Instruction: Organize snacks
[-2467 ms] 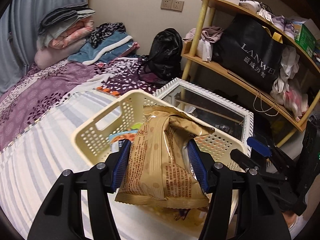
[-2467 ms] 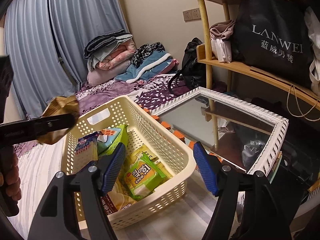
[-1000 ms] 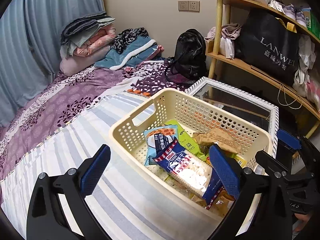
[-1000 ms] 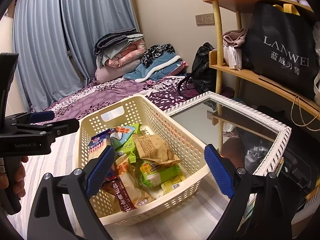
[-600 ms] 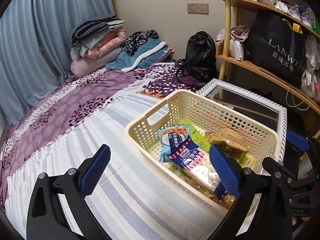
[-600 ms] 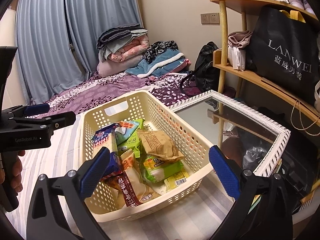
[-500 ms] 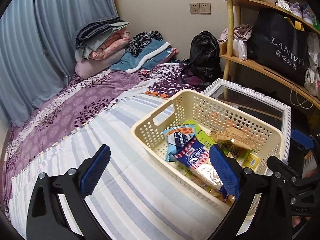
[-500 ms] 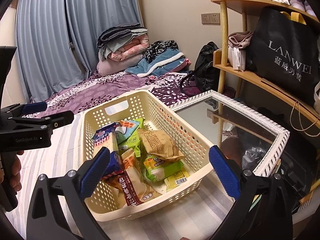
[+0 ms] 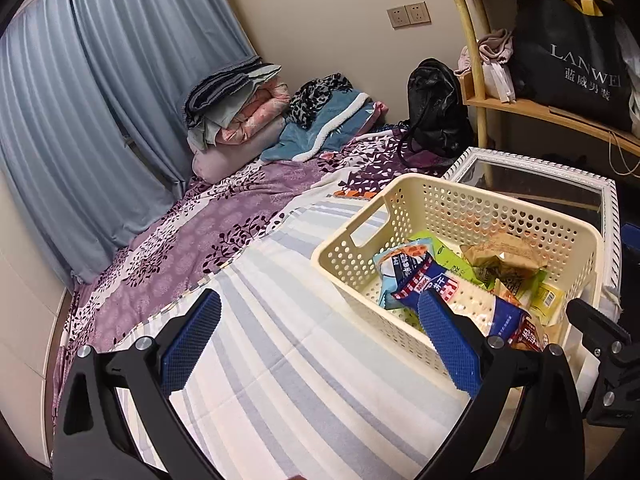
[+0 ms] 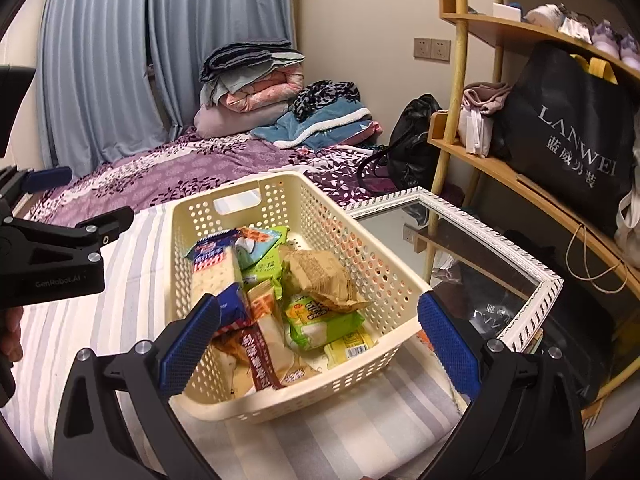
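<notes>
Snacks (image 10: 280,300) fill the cream basket (image 10: 396,364) at the centre of the right wrist view — a brown packet (image 10: 320,276) lies on top, a blue-and-red cracker pack (image 10: 214,268) to its left. We hold our left gripper (image 9: 316,344) with its jaws spread wide over the striped sheet (image 9: 304,392), at lower centre of its view, clamping nothing. Our right gripper (image 10: 318,344) also stands apart and empty — low in the frame, before the basket.

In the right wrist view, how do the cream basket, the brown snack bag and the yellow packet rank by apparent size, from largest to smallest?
1. cream basket, by far the largest.
2. brown snack bag, lying on top of the other snacks.
3. yellow packet, smallest, though partly covered by the green pack, so its full size is unsure.
</notes>
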A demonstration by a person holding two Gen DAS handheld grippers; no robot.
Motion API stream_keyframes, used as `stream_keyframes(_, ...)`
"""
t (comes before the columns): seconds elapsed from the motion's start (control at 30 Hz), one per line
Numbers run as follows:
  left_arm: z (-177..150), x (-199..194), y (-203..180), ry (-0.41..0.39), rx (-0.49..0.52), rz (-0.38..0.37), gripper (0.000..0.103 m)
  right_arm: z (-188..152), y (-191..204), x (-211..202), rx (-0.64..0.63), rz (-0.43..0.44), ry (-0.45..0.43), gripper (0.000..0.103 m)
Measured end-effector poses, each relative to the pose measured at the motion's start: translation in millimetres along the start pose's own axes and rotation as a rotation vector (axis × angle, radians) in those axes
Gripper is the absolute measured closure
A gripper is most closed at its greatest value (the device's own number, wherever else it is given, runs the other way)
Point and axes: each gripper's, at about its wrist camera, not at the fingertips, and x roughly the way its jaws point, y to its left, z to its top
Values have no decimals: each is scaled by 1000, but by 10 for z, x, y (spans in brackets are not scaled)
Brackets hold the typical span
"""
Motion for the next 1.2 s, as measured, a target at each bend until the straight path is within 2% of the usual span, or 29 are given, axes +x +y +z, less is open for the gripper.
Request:
stream_keyframes(0.27, -90, -168, 30, -18, 6, 23, 3, -85, 125, -101, -44, 1, 10, 5)
stream_keyframes(0.47, -135, -242, 70, -4, -8, -3, 3, -108, 198, -197, -66, -5, -6, 5)
stream_keyframes(0.6, -180, -287, 72, -11, 6, 5, 3, -120, 220, -220, -70, -4, -5, 5)
stream_keyframes(1.2, -256, -251, -7, 10, 37, -4, 3, -177, 267, -194, -85, -8, 13, 5)
